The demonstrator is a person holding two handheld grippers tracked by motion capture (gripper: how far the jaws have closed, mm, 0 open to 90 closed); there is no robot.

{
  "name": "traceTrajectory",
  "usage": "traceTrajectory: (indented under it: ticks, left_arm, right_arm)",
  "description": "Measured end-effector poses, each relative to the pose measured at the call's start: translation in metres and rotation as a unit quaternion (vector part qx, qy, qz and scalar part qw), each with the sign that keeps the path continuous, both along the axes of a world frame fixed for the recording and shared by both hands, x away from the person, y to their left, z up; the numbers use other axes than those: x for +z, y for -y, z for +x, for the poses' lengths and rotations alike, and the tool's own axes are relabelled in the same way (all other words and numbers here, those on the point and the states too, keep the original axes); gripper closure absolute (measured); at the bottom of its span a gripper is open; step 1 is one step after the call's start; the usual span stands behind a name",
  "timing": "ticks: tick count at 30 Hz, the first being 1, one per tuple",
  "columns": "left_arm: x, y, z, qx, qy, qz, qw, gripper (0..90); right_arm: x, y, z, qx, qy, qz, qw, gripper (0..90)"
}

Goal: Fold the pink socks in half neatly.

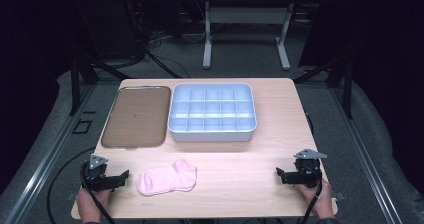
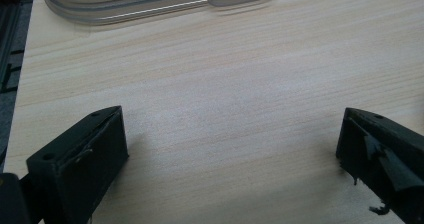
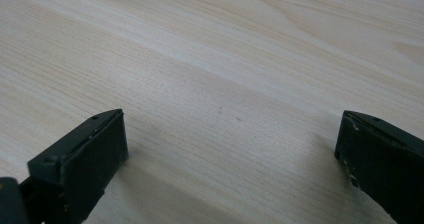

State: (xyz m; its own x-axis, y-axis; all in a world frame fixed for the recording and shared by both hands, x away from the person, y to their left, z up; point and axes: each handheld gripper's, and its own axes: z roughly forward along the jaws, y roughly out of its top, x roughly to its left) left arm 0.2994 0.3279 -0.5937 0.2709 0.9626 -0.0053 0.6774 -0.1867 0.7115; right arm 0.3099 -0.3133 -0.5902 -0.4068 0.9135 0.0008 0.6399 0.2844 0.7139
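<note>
A pink sock [image 1: 167, 178] lies flat near the front of the wooden table [image 1: 250, 159]. My left gripper [image 1: 120, 178] rests at the table's front left corner, just left of the sock and apart from it. In the left gripper view its jaws stand wide open over bare wood [image 2: 230, 119], with a fingertip [image 2: 102, 139] at each side. My right gripper [image 1: 280, 174] rests at the front right, well away from the sock. The right gripper view has its jaws wide open over bare wood [image 3: 225, 114], nothing between them.
A white divided bin [image 1: 212, 113] with several compartments stands at the back centre. A brown tray [image 1: 136, 116] lies to its left; its rim [image 2: 150, 6] runs along the top of the left gripper view. Dark floor and cables surround the table.
</note>
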Motion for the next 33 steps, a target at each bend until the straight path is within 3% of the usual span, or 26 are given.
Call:
traceTrajectory:
  ticks: [22,27,29,33]
  left_arm:
    - [0.001,0.001,0.001,0.004,-0.002,0.000,1.0000,0.0]
    - [0.002,-0.001,0.001,-0.001,-0.012,0.003,0.9999,0.1]
    - [0.005,-0.003,0.001,0.001,-0.021,-0.010,0.9997,0.2]
    - [0.013,-0.004,-0.001,-0.002,-0.019,-0.022,0.9996,0.5]
  right_arm:
    - [0.001,-0.001,0.003,-0.006,-0.004,0.000,1.0000,0.0]
    - [0.000,-0.001,0.002,-0.006,-0.004,0.001,1.0000,0.0]
    - [0.000,-0.001,0.002,-0.007,-0.004,0.001,1.0000,0.0]
    - [0.000,-0.001,0.002,-0.007,-0.003,0.001,1.0000,0.0]
